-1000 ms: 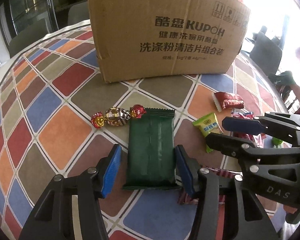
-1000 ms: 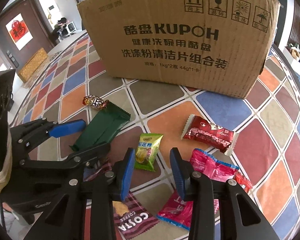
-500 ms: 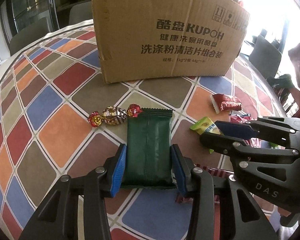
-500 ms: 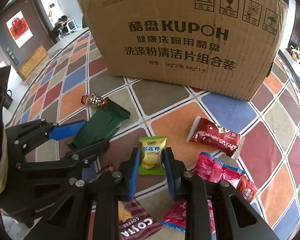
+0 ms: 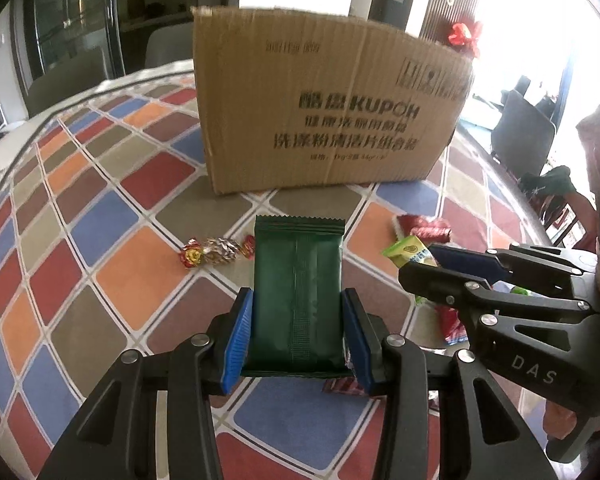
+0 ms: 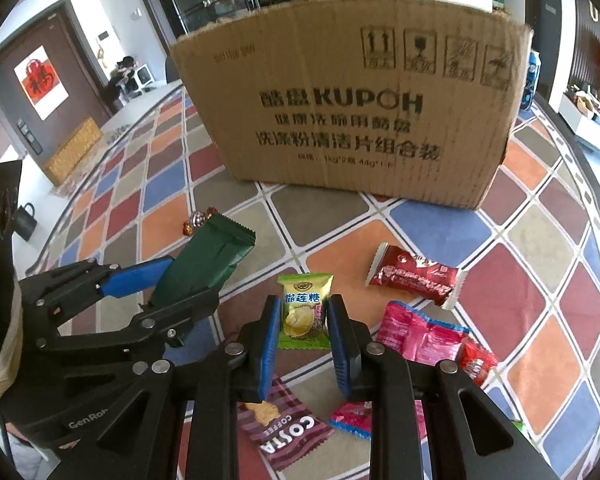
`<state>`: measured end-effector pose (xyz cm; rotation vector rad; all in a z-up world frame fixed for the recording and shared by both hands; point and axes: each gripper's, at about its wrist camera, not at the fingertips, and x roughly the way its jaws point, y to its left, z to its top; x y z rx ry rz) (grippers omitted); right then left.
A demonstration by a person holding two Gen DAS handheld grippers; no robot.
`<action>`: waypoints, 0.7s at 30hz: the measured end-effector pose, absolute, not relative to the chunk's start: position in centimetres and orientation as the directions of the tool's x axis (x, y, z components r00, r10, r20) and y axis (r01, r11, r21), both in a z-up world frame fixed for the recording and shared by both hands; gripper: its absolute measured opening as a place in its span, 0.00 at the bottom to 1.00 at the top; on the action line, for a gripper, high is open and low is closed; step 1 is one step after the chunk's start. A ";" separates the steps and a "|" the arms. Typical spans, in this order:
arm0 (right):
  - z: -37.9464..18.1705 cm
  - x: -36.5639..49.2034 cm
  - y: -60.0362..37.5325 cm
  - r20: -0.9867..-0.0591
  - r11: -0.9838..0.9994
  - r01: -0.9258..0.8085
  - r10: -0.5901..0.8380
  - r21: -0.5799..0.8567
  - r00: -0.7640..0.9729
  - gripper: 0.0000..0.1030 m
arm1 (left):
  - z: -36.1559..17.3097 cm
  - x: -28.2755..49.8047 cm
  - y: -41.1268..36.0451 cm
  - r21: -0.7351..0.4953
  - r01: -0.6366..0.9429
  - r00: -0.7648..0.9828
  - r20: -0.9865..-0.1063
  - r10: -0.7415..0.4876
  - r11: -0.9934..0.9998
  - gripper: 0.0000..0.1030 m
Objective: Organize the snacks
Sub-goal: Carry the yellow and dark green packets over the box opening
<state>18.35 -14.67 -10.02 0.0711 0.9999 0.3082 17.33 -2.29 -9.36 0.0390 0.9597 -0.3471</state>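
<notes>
Patchwork tablecloth [image 5: 80, 272], dark chair [image 5: 520, 136]

Corrugated cardboard box [image 6: 352, 120] matt; green packet [image 5: 296, 300] glossy, probably foil.

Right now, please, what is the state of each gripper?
Left gripper: closed on the dark green packet.
Right gripper: closed on the small green durian candy.

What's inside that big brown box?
You can't tell. Both cameras see only the printed front wall of the cardboard box standing on the colourful tablecloth. Its top edge shows, but the inside is hidden behind that wall.
</notes>
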 end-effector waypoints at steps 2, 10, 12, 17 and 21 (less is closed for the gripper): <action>-9.4 18.0 -14.9 -0.807 0.955 -0.221 0.288 0.200 0.516 0.24 | -8.4 17.0 -2.2 -0.121 0.307 0.541 -0.794 -0.278 0.944 0.42; -6.6 17.1 -15.7 -0.766 0.952 -0.221 0.303 0.213 0.567 0.24 | -4.8 16.5 -1.8 -0.121 0.305 0.609 -0.738 -0.291 0.945 0.42; -5.7 16.9 -15.9 -0.750 0.952 -0.224 0.303 0.208 0.588 0.24 | -4.0 16.4 -1.8 -0.119 0.306 0.623 -0.725 -0.293 0.944 0.42; -3.1 16.6 -16.0 -0.706 0.953 -0.235 0.300 0.191 0.641 0.24 | -1.5 16.4 -1.7 -0.111 0.316 0.671 -0.677 -0.304 0.942 0.42; -1.0 16.6 -16.5 -0.668 0.953 -0.237 0.302 0.189 0.680 0.24 | 0.2 16.7 -1.7 -0.098 0.320 0.701 -0.644 -0.305 0.942 0.42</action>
